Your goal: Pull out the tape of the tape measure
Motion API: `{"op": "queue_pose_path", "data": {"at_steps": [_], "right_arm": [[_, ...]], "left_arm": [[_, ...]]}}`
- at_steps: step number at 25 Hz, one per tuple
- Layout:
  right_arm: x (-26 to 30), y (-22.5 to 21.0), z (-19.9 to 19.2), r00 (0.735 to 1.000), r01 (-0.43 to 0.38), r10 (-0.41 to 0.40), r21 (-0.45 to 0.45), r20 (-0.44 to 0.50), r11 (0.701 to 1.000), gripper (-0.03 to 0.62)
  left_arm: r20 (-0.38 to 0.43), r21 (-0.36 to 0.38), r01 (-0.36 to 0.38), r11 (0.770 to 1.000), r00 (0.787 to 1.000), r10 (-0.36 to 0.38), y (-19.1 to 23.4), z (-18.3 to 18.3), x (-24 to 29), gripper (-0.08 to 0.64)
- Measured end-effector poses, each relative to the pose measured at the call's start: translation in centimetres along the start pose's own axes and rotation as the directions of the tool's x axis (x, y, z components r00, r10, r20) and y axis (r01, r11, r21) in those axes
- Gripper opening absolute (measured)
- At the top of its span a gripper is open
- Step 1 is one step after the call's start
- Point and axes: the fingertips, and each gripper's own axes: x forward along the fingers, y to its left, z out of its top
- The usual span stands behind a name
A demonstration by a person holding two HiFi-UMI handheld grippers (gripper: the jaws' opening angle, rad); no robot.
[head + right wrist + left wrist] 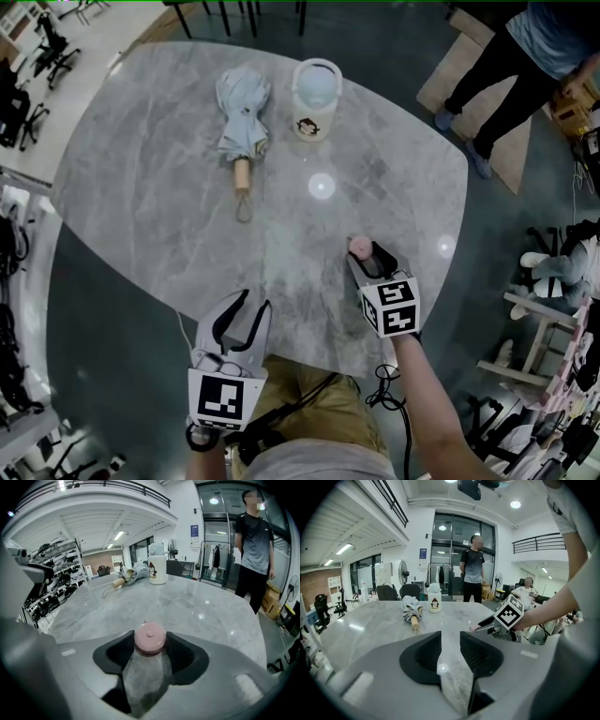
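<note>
A small round pink tape measure (pixel 359 246) lies on the grey marble table (pixel 169 206) near its front right edge. My right gripper (pixel 362 253) reaches down to it, and in the right gripper view the pink disc (pixel 150 638) sits between the two pads, touching both. No tape shows pulled out. My left gripper (pixel 251 300) hovers at the table's front edge, to the left of the right one. In the left gripper view the left gripper (pixel 450 648) stands open with only the tabletop between its pads. That view also catches the tape measure (pixel 474 628) at the right gripper's tip.
A folded light-blue umbrella (pixel 242 117) with a wooden handle lies at the far side of the table, beside a white bottle (pixel 316 98) with a cartoon print. A person (pixel 506 66) stands beyond the table's far right corner. Chairs and racks ring the floor.
</note>
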Motion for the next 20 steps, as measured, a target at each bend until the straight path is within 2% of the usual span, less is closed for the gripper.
{"op": "queue_pose_path", "data": {"at_steps": [7, 20], "right_arm": [[-1.8, 0.6, 1.2, 0.999, 0.002, -0.002, 0.009, 0.039, 1.000, 0.213], [-8.0, 3.4, 6.1, 0.984, -0.009, 0.015, -0.034, 0.177, 0.999, 0.213]], "left_arm": [[0.010, 0.019, 0.019, 1.000, 1.000, -0.019, 0.1, 0.8, -0.4, 0.124], [0.079, 0.117, 0.122, 0.986, 0.988, -0.132, -1.4, 4.9, -0.1, 0.124]]}}
